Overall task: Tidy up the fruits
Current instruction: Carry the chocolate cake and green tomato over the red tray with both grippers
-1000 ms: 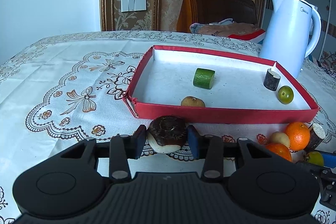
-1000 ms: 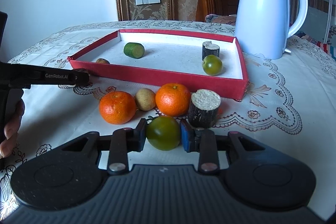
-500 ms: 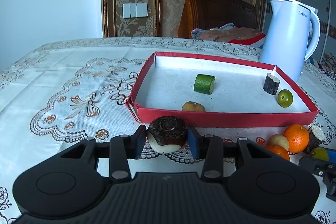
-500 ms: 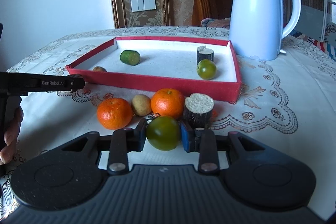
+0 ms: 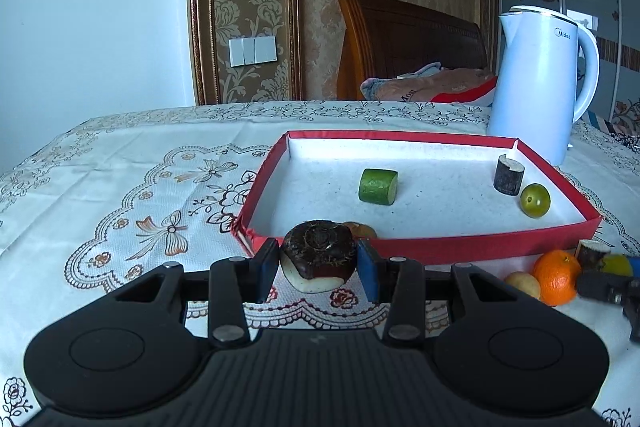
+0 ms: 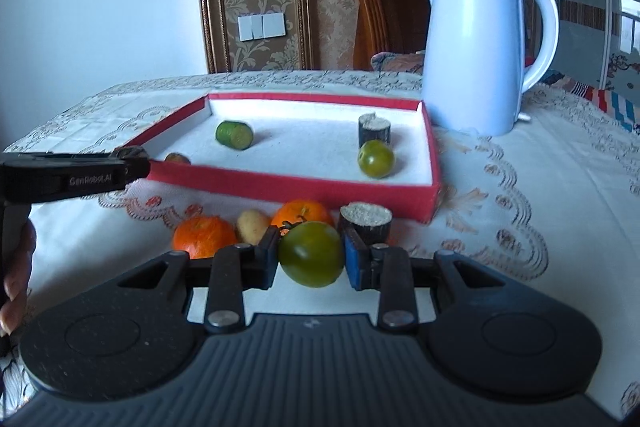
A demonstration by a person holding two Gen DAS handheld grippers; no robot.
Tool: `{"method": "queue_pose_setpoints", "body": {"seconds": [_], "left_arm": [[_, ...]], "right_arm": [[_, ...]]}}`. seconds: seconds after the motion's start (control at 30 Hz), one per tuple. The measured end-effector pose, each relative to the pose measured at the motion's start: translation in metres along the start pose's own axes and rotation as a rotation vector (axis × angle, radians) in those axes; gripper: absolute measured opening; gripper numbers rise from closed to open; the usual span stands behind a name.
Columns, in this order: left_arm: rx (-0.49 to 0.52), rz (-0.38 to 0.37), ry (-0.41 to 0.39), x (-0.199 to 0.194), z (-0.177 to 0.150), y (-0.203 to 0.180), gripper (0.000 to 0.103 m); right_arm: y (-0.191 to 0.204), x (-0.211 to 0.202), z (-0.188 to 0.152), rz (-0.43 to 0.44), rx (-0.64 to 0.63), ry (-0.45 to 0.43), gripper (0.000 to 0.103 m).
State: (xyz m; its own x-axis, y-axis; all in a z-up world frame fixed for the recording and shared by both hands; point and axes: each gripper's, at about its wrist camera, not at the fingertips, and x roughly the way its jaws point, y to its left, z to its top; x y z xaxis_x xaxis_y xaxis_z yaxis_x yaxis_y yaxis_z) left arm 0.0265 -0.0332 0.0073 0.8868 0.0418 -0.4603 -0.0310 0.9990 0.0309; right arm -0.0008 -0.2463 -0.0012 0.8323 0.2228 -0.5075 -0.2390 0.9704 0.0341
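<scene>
I am holding a dark-skinned, white-fleshed fruit piece (image 5: 319, 255) clamped in the left gripper (image 5: 318, 269), just in front of the near wall of the red tray (image 5: 480, 245). I am also gripping a green tomato (image 6: 312, 253) in the right gripper (image 6: 311, 259), whose pads are pressing its sides, above two oranges (image 6: 205, 235), a small yellowish fruit (image 6: 252, 225) and a bark-covered stub (image 6: 366, 221) lying on the tablecloth (image 6: 520, 187). Inside the tray a green cut piece (image 5: 378, 186), another stub (image 5: 509, 174), a green round fruit (image 5: 535, 200) and a brown fruit (image 5: 360, 228) are resting. I am judging that each load needs lifting clear of the red wall before going forward, and should be set down on bare white floor, away from those already inside. The kettle (image 6: 480, 47) is standing just behind the tray.
</scene>
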Motion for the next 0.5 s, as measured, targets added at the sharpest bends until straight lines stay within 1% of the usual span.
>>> {"method": "queue_pose_setpoints", "body": {"seconds": [0.07, 0.23, 0.5], "left_arm": [[0.005, 0.001, -0.001, 0.002, 0.003, -0.002, 0.041], [-0.023, -0.01, 0.014, 0.01, 0.013, -0.004, 0.042], [-0.046, -0.002, 0.03, 0.025, 0.021, -0.005, 0.041]], "right_arm": [[-0.002, 0.001, 0.008, -0.014, -0.002, -0.011, 0.031], [-0.008, 0.012, 0.03, -0.061, -0.01, -0.045, 0.031], [-0.018, 0.036, 0.041, -0.103, -0.01, -0.025, 0.031]]}}
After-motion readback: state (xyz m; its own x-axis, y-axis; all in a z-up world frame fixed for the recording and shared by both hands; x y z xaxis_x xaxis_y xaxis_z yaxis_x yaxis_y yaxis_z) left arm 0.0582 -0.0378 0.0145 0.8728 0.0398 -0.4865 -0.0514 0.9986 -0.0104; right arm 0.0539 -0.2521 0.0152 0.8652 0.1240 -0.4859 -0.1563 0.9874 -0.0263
